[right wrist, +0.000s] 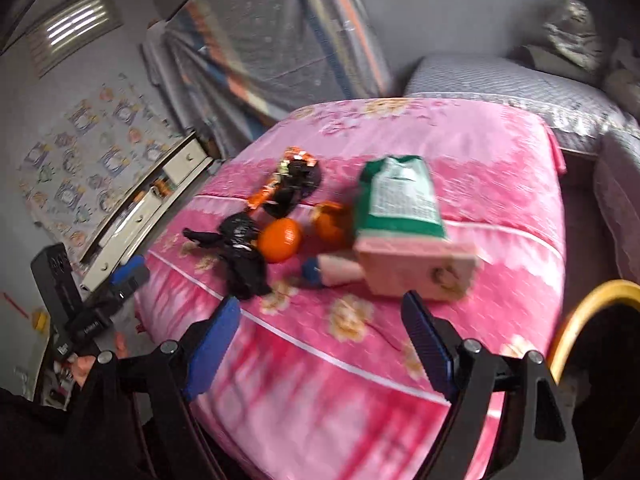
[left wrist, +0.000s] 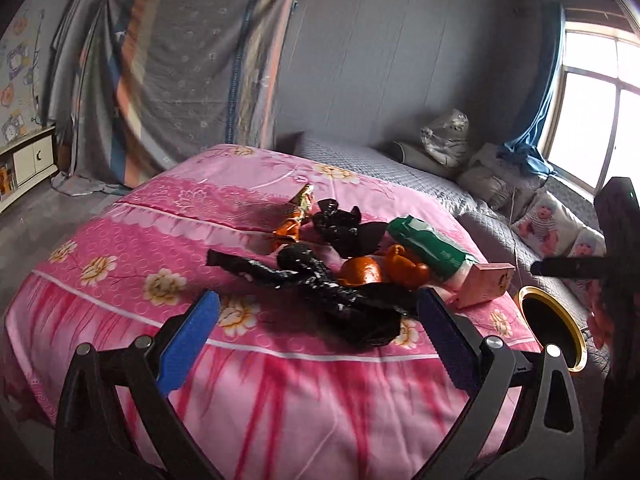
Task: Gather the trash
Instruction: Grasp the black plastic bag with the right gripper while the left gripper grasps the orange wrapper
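Both grippers, left and right, hung open and empty over pink floral bedspread, trash clustered mid-bed: black bags, orange peels, green packet, pink box; gold-rimmed bin at right edge, grey sofa behind

Both tongs have black arms, silver screws and ribbed blue pads

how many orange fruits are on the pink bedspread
2. One orange lies beside the crumpled black bag; the other orange sits right of it, against the green packet. More could be hidden behind the packet or bags.
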Demonstrator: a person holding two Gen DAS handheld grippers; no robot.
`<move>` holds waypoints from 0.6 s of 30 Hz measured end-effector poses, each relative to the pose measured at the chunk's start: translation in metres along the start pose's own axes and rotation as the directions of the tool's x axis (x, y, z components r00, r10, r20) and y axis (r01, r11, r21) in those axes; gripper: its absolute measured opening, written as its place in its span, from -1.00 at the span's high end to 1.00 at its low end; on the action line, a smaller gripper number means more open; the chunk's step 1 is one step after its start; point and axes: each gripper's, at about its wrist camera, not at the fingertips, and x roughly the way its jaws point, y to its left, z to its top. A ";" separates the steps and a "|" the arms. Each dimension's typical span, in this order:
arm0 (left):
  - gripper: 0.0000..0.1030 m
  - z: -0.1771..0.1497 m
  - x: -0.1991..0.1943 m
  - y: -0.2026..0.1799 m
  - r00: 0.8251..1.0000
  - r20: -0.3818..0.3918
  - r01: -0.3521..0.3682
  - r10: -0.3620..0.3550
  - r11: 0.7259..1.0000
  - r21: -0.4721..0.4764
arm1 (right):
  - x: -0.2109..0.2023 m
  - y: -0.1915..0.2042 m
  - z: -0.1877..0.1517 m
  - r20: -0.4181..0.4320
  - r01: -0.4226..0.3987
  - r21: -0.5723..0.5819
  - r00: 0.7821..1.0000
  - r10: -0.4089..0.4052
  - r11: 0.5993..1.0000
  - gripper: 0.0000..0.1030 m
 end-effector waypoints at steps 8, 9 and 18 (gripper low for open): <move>-0.84 -0.012 -0.012 0.036 1.000 0.001 -0.025 0.026 0.998 -0.055 | 0.129 0.053 0.109 -0.231 0.054 -0.046 0.971 -0.063 0.997 -0.54; -0.84 -0.012 -0.014 0.041 0.999 0.001 -0.033 0.033 0.997 -0.063 | 0.146 0.054 0.116 -0.267 0.077 -0.039 0.960 -0.085 0.996 -0.54; -0.84 -0.019 -0.023 0.085 0.996 -0.008 -0.088 0.087 0.986 -0.142 | 0.238 0.039 0.114 -0.427 0.259 -0.079 0.864 -0.268 0.963 -0.48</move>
